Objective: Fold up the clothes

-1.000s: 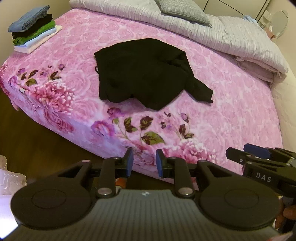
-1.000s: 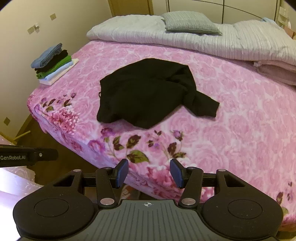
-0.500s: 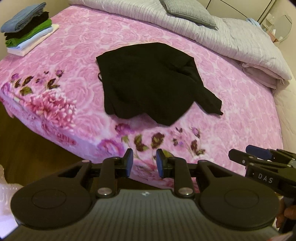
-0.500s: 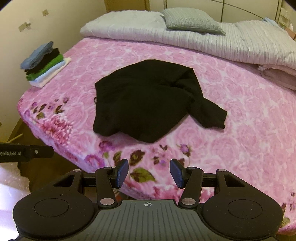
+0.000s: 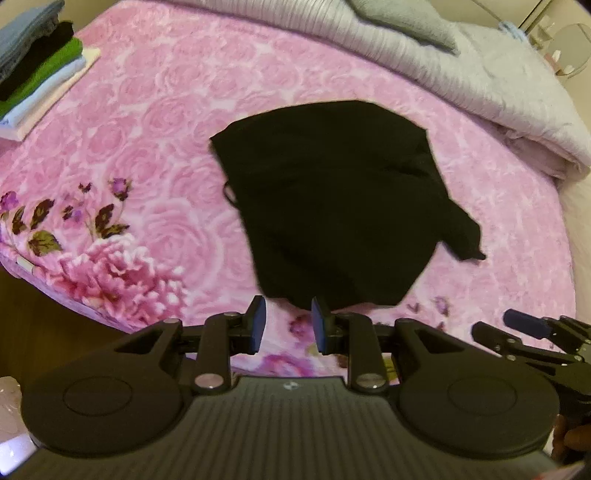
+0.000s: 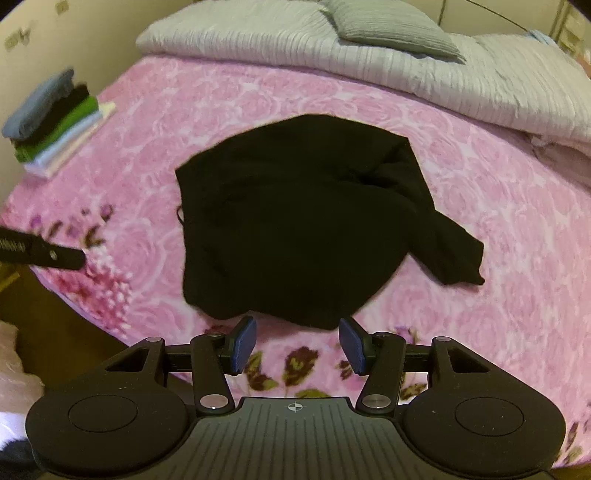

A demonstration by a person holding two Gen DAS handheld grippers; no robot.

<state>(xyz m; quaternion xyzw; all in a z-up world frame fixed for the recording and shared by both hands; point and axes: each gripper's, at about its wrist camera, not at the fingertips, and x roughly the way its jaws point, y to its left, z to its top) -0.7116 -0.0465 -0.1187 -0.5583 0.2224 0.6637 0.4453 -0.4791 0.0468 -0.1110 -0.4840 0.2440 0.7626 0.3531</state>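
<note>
Landmark: the black garment [image 6: 295, 221], lying crumpled and unfolded on the pink floral blanket [image 6: 498, 229] that covers the bed.

1. Far left of the garment, near the bed's left edge: a stack of folded clothes [image 6: 55, 122]. Layers from the top down are grey-blue, black, green, pale blue and cream. The stack is well apart from the garment. It also appears at the upper left of the left wrist view [image 5: 37, 62].

2. Left of the garment, at the near edge of the blanket: a printed band of dark leaves and large pink flowers [image 5: 99, 251].

3. Centre: the garment's main body forms a broad, rounded mass. In the left wrist view [image 5: 332, 203] a small dark loop shows at its left edge. One sleeve [image 6: 454, 254] extends to the right and ends flat on the blanket.

4. Behind the garment, along the head of the bed: a folded grey ribbed duvet [image 6: 480, 74] with a grey pillow [image 6: 391, 26] resting on top.

5. Left gripper [image 5: 288, 325]: positioned just short of the garment's near hem. The jaws stand apart with a narrow gap and nothing between them. No contact with the fabric.

6. Right gripper [image 6: 297, 345]: positioned just in front of the garment's near hem, right of the left gripper. The jaws stand wide apart, empty, clear of the fabric. Its body also shows at the right edge of the left wrist view [image 5: 543, 343].

7. Some motion blur affects both views; fine fabric detail cannot be resolved.
</note>
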